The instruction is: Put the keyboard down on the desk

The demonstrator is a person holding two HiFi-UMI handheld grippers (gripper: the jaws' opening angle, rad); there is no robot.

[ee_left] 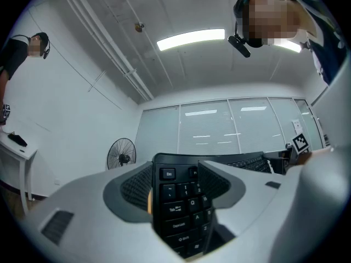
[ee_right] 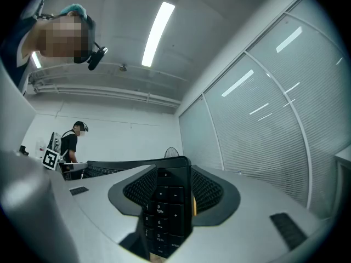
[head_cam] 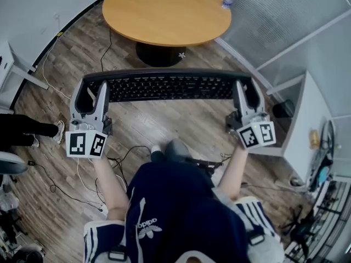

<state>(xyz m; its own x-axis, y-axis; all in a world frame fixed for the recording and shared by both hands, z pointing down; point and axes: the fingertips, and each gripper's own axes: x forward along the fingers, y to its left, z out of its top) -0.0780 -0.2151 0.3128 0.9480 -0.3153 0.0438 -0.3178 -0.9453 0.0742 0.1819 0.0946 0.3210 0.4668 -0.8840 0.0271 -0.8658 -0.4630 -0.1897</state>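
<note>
A long black keyboard [head_cam: 167, 86] hangs level above the wooden floor, held by its two short ends. My left gripper [head_cam: 93, 91] is shut on its left end and my right gripper [head_cam: 245, 92] is shut on its right end. In the left gripper view the keyboard [ee_left: 181, 207] with its Esc and Tab keys sits clamped between the jaws of the left gripper [ee_left: 178, 185]. In the right gripper view the number-pad end of the keyboard [ee_right: 164, 212] is pinched by the right gripper [ee_right: 167, 193]. Both gripper cameras point up toward the ceiling.
A round wooden table [head_cam: 164, 15] with a bottle [head_cam: 228, 0] stands ahead. A white desk [head_cam: 299, 125] is at the right. Cables [head_cam: 82, 174] trail over the floor. Another person's legs [head_cam: 27, 129] are at the left. A fan [ee_left: 122, 152] stands by the wall.
</note>
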